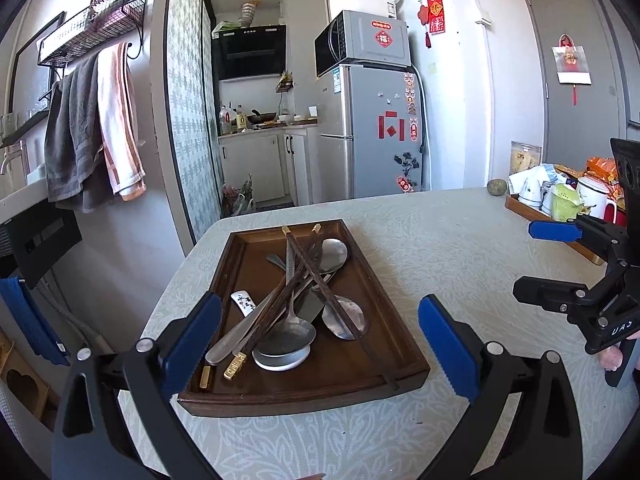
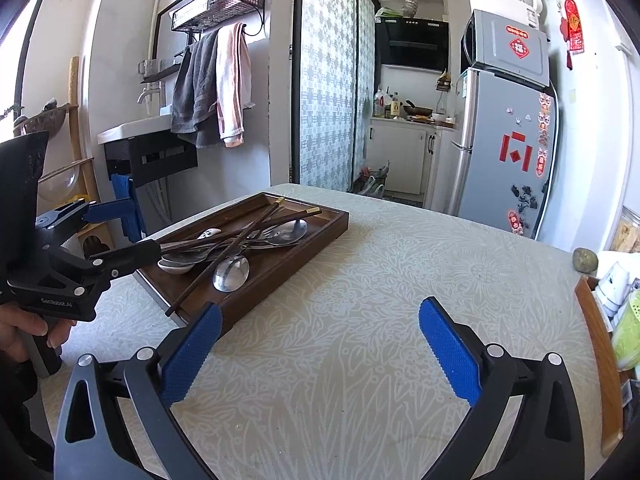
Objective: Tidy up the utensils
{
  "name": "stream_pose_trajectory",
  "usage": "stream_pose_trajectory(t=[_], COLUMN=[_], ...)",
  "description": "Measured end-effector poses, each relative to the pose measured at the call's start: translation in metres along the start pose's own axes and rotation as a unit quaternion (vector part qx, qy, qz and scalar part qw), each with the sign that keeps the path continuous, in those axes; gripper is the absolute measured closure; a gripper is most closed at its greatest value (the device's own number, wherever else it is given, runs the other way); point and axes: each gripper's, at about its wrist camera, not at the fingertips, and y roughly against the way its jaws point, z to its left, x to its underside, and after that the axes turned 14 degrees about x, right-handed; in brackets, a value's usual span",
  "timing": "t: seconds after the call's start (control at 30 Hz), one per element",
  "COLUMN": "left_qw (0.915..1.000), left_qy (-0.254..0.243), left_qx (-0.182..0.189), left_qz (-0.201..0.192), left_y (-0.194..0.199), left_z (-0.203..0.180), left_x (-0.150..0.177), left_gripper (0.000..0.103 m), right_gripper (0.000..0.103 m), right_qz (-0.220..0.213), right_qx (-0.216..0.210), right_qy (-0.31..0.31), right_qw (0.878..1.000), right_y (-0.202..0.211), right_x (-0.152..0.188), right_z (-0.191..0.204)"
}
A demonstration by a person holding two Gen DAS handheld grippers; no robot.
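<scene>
On my left camera, the left gripper [image 1: 320,336] hangs spread wide, nothing between its blue pads [image 1: 192,338], right over the near end of the wooden tray [image 1: 240,248]. The tray sits on the patterned tablecloth [image 1: 460,240], and inside it I've got a jumbled heap: dark chopsticks [image 1: 320,276] crossing over metal spoons [image 1: 336,254], with a white ceramic spoon [image 1: 280,358] at the bottom nearest me. Off to the right I see the right gripper [image 1: 540,256], jaws apart, empty, and behind it a second tray of cups [image 1: 532,192].

Switching to my right camera: the right gripper [image 2: 320,340] is spread open over bare tablecloth [image 2: 380,260], holding nothing. The tray [image 2: 320,224] lies ahead to the left, utensils still piled inside, one chopstick [image 2: 208,284] poking over its near edge. The left gripper [image 2: 120,232] hovers at the tray's left side, open.
</scene>
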Motion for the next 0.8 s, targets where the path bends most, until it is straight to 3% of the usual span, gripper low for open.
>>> stream_pose_trajectory(t=[0.8], left_qw=[0.9999], left_qy=[-0.015], left_qx=[0.000], left_qz=[-0.002], left_y=[0.0005], left_z=[-0.0056], left_x=[-0.0001], left_gripper=[0.003], right_gripper=[0.003], right_qz=[0.002], right_qx=[0.001], right_qy=[0.011], right_qw=[1.000], right_y=[-0.0011], right_x=[-0.0004], right_z=[0.0022])
